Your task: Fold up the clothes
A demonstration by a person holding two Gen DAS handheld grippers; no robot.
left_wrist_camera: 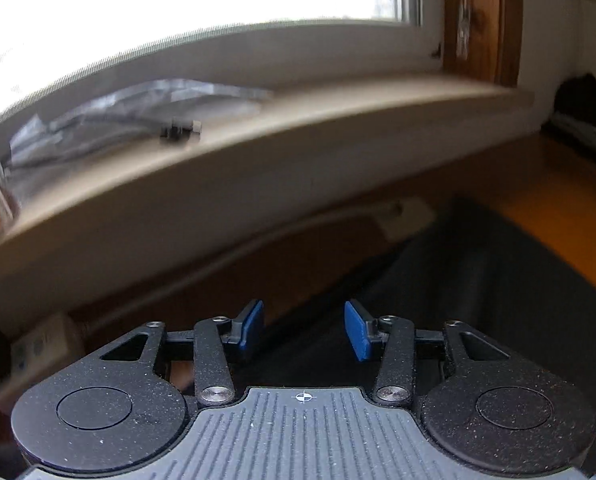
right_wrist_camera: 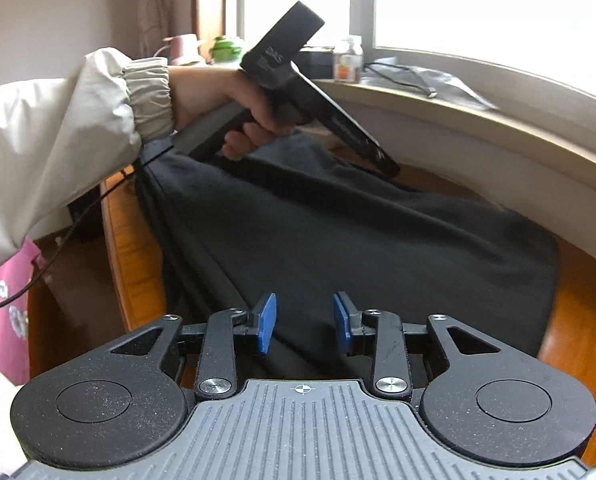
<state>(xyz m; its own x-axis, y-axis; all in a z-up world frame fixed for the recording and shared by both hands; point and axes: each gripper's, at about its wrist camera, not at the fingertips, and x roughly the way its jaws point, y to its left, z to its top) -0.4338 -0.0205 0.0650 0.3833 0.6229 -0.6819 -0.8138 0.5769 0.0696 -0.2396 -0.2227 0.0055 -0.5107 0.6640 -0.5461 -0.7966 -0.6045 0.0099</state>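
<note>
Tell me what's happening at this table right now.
A person is folding a dark garment spread on a wooden table by the window sill. Both the left gripper and the right gripper are open and hold nothing; the garment lies under them, not yet grasped.

grippers: 2, left gripper (left_wrist_camera: 304,330) and right gripper (right_wrist_camera: 305,324) | blue fingertip pads: 2 on each | dark garment (right_wrist_camera: 358,240): 1 | wooden table (right_wrist_camera: 578,320): 1 | hand (right_wrist_camera: 233,100): 1 | pale sleeve (right_wrist_camera: 57,140): 1 | windowsill (left_wrist_camera: 257,168): 1 | pill bottle (right_wrist_camera: 348,60): 1 | green container (right_wrist_camera: 225,50): 1
</note>
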